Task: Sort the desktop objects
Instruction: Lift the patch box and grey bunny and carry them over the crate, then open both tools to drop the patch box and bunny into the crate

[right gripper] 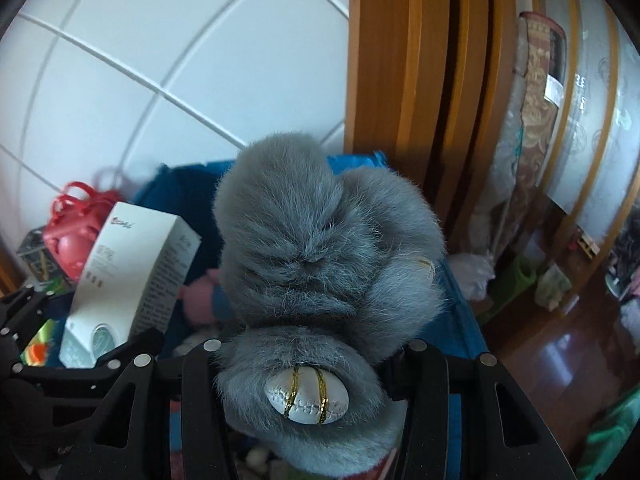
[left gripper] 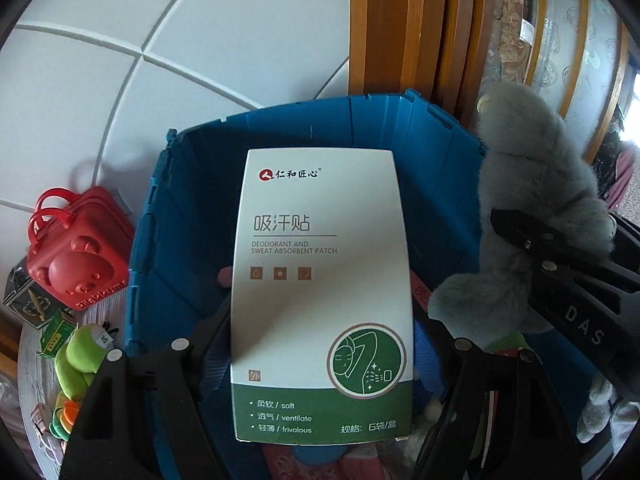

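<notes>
My left gripper (left gripper: 320, 344) is shut on a white and green sweat-patch box (left gripper: 320, 280) and holds it upright over the open blue bin (left gripper: 360, 128). The box also shows in the right wrist view (right gripper: 128, 276) at the left. My right gripper (right gripper: 312, 352) is shut on a grey furry plush toy (right gripper: 312, 248) with a white stitched patch, held over the bin's right side (right gripper: 460, 300). In the left wrist view the plush (left gripper: 532, 200) and the right gripper's black fingers (left gripper: 560, 272) are at the right.
A red bear-shaped case (left gripper: 80, 252), small green boxes (left gripper: 56, 332) and green plush toys (left gripper: 80, 360) lie left of the bin. Pink and white items lie inside the bin. A white tiled wall is behind; a wooden door frame (right gripper: 400, 80) stands at the right.
</notes>
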The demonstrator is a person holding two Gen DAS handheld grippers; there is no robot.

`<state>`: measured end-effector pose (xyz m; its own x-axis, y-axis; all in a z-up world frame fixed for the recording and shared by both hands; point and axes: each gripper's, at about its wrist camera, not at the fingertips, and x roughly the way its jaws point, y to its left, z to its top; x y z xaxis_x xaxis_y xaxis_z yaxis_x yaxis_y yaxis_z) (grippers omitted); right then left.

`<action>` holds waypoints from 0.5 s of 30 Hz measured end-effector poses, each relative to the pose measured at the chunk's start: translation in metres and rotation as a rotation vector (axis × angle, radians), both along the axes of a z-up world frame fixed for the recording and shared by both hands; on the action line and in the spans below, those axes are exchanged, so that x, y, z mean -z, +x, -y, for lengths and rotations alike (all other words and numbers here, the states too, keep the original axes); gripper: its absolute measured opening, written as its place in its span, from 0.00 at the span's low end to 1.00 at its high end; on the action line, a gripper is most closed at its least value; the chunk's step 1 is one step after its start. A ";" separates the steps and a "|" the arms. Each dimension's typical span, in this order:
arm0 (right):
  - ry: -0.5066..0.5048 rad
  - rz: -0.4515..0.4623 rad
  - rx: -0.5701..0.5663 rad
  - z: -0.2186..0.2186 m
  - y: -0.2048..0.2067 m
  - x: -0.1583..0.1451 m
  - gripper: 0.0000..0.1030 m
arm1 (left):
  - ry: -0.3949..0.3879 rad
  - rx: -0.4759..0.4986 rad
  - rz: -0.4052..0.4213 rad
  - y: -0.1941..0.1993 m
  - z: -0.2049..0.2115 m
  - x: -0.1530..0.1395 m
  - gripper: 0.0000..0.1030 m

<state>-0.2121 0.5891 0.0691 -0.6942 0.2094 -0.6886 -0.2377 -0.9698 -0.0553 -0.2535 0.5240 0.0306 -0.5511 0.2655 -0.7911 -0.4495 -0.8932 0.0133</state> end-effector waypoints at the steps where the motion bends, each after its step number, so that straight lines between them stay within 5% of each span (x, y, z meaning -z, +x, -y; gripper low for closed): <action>1: 0.007 0.028 0.013 -0.005 -0.012 0.009 0.46 | -0.019 0.000 0.016 -0.009 -0.008 0.010 0.74; 9: -0.022 0.283 0.031 -0.024 -0.066 0.094 0.44 | -0.197 0.038 0.126 -0.056 -0.048 0.076 0.74; 15: 0.003 0.407 0.048 -0.027 -0.068 0.130 0.45 | -0.201 0.024 0.201 -0.065 -0.046 0.094 0.74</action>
<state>-0.2802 0.6163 -0.0609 -0.3543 0.2375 -0.9045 -0.2409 -0.9577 -0.1571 -0.3188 0.5700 -0.0632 -0.3735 0.1032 -0.9219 -0.4824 -0.8705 0.0980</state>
